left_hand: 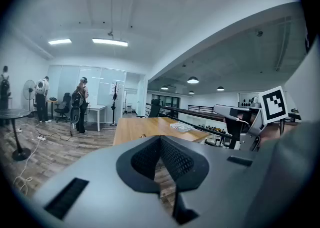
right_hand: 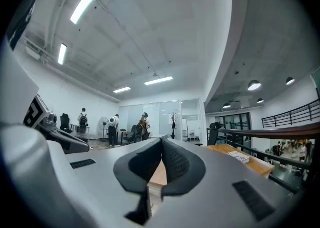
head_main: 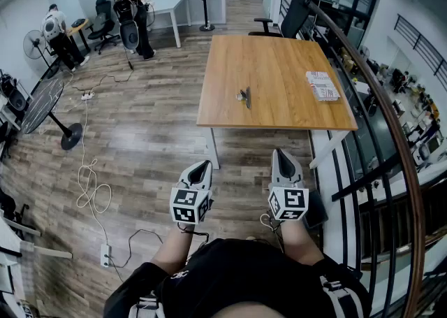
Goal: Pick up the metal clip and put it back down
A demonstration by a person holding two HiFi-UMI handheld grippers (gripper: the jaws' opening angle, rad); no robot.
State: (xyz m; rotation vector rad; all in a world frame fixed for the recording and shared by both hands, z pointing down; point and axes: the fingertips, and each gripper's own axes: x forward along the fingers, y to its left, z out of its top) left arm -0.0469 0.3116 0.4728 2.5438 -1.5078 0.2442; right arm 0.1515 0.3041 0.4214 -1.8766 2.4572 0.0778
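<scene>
Approach likely unstarted: what seems the metal clip (head_main: 244, 96) lies on the counter (head_main: 279, 65), well apart from left gripper (head_main: 201, 168) and right gripper (head_main: 281, 156), both jaws pressed together, empty.

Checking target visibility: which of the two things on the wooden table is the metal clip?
The small dark metal clip lies left of middle on the table; the other, a flat printed paper stack, sits at the right edge.

No text is readable; print on the papers (head_main: 322, 85) is too small
</scene>
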